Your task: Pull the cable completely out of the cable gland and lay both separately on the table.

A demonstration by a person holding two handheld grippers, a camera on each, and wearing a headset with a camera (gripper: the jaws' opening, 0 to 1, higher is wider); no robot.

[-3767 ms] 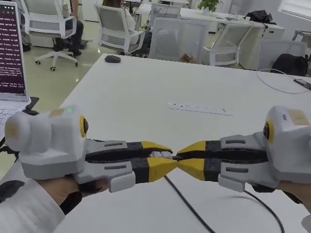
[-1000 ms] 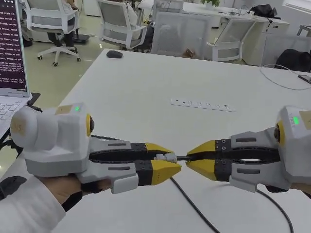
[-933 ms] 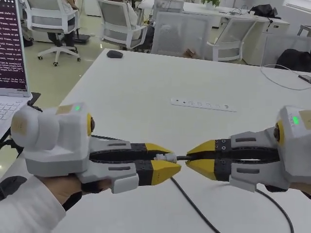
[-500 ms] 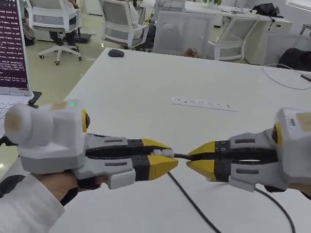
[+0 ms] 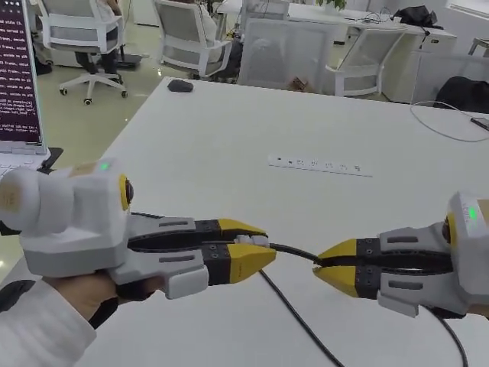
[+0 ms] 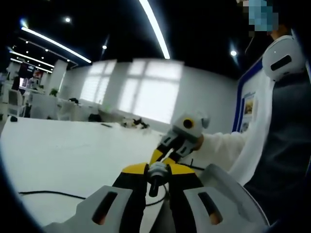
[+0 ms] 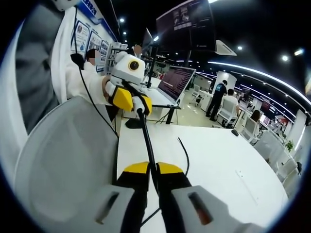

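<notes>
In the head view my left gripper is shut on the small white cable gland, held above the white table. A black cable leaves the gland and runs right into my right gripper, whose yellow jaws are shut on it. The cable still enters the gland. Past the grippers the cable trails down over the table toward me. In the left gripper view the gland sits between the jaws. In the right gripper view the cable stretches from my jaws to the gland.
A white power strip lies mid-table, with a dark mouse at the far edge. An open laptop stands at the left. A thin white cable loops at the far right. Office chairs stand beyond the table.
My right gripper has moved right and slightly down, away from the left one. The gap between the two has widened, and a longer stretch of black cable shows between them.
</notes>
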